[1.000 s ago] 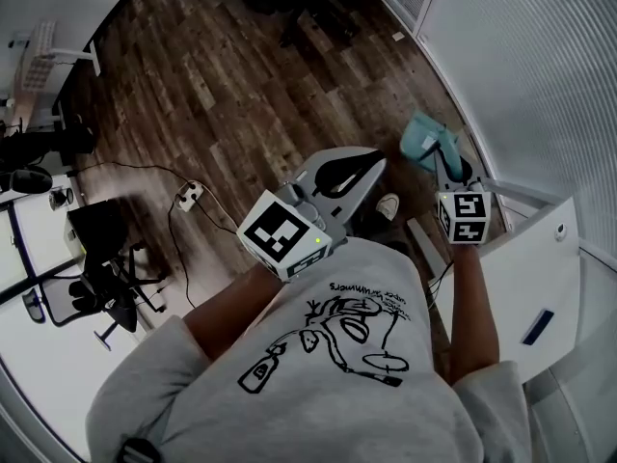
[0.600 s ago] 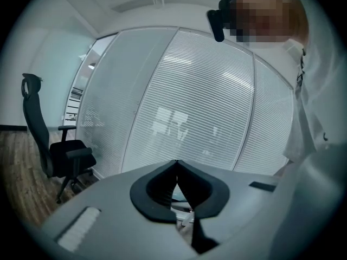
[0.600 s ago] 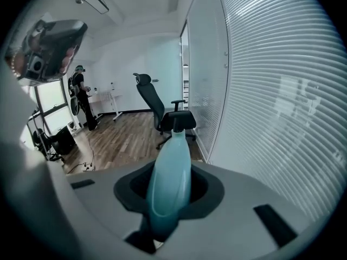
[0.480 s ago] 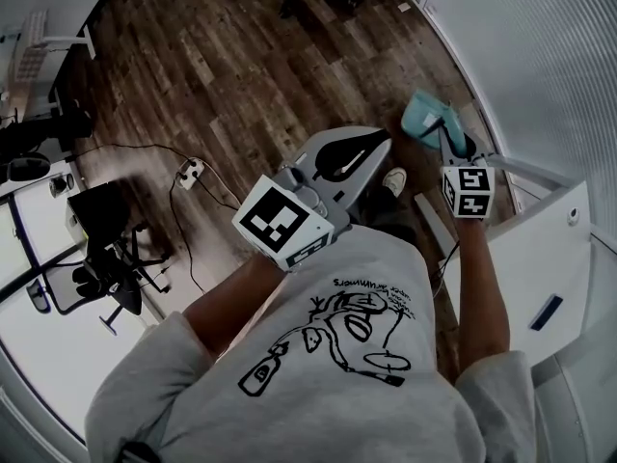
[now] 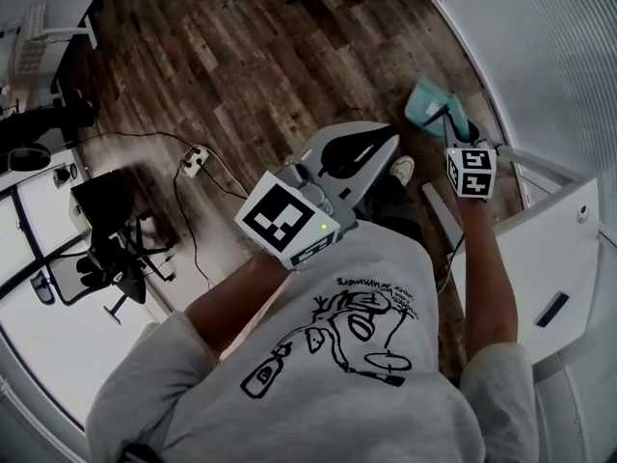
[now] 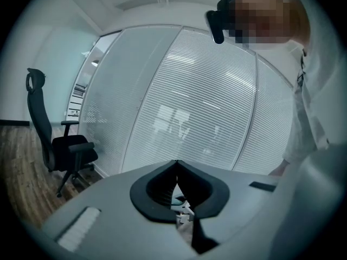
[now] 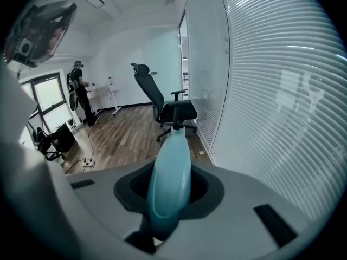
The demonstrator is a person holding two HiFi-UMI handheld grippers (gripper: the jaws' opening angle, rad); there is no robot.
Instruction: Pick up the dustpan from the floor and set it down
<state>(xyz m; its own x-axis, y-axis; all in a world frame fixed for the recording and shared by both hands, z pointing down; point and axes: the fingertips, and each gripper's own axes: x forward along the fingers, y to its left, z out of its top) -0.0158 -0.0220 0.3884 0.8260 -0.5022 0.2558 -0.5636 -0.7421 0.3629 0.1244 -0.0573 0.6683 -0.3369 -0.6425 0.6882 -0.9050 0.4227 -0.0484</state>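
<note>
The pick-up looks done: the right gripper (image 5: 455, 135) has its jaws clamped on the pale teal dustpan (image 5: 427, 110), gripping it by the narrow handle end. In the right gripper view the pan runs up out of the jaws toward the middle of the frame. In the head view it sits at upper right, clear of the floor (image 5: 241, 75) and close to the slatted glass partition (image 5: 549, 56). The left gripper (image 6: 176, 191) carries nothing, its jaws pressed together.

What remains is probably the set-down: lowering the pan until it rests flat, then parting the jaws.

The floor is dark wood plank. A power strip (image 5: 196, 161) and its cable lie at centre left of the head view, and a black office chair (image 7: 165, 110) stands by the partition
</note>
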